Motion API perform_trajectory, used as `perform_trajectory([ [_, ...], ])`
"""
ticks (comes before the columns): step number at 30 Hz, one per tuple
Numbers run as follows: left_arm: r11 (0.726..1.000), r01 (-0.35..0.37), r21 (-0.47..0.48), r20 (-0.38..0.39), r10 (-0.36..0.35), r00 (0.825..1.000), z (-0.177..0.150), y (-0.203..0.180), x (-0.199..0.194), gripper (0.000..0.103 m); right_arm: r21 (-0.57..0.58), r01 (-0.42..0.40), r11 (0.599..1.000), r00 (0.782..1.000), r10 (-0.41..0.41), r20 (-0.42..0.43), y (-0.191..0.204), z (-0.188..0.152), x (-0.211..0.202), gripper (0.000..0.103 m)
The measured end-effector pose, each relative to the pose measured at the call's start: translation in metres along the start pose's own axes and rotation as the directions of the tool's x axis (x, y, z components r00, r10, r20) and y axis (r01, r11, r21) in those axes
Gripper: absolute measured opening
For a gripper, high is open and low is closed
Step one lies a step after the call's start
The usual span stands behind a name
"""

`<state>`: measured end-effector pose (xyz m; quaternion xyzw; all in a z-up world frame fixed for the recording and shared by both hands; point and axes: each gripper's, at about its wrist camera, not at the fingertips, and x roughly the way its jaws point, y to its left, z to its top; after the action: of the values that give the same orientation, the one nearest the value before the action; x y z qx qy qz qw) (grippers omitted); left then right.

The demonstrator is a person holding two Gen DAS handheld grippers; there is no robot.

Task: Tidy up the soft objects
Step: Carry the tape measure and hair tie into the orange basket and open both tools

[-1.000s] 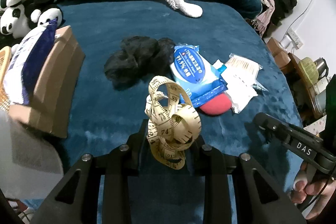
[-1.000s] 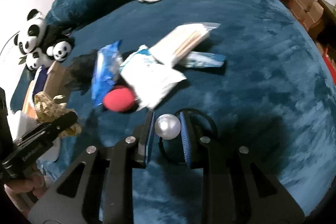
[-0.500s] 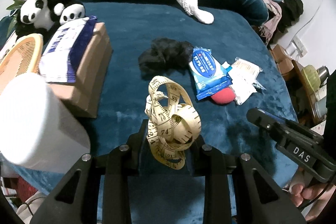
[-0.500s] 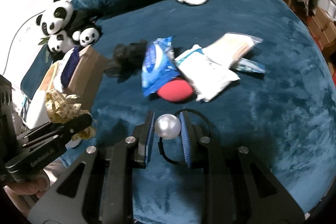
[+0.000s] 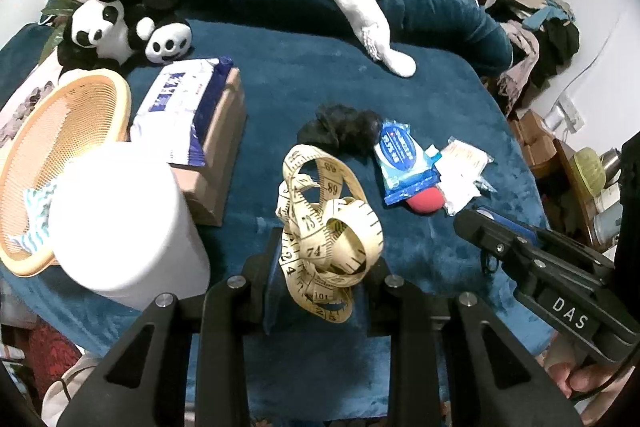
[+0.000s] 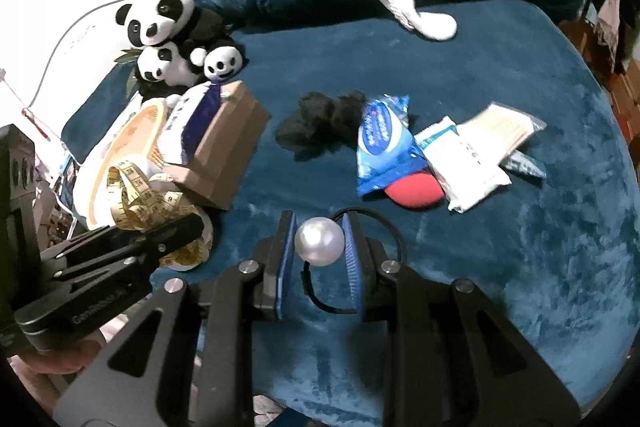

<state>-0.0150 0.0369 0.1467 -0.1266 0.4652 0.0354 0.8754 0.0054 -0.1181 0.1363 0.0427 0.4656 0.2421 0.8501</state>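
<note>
A: What is each tool carrying?

B: The left tool [image 5: 326,267] is clamped on a bunched tape measure [image 5: 326,231]. The right tool [image 6: 320,247] is clamped on a pearl hair tie [image 6: 320,242], its black loop hanging below.

A: Where would they go?

B: Probably the woven basket [image 5: 64,115], ahead and to the left of the left tool, past a white roll [image 5: 120,227]. The left hand is nearer.

A: Any differences between the views?

B: The right wrist view shows the basket only as a sliver behind the cardboard box [image 6: 224,151]; the left view shows its open mouth.
</note>
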Motion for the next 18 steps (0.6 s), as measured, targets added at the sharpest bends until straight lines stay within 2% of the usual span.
perform_trajectory([
  [18,0.998,0.002,-0.069,0.081,0.004,0.997,0.01,0.039,-0.05,0.03,-0.098,-0.041,0.994,0.998,0.045,0.038,0.061,0.017,-0.013,0.025],
])
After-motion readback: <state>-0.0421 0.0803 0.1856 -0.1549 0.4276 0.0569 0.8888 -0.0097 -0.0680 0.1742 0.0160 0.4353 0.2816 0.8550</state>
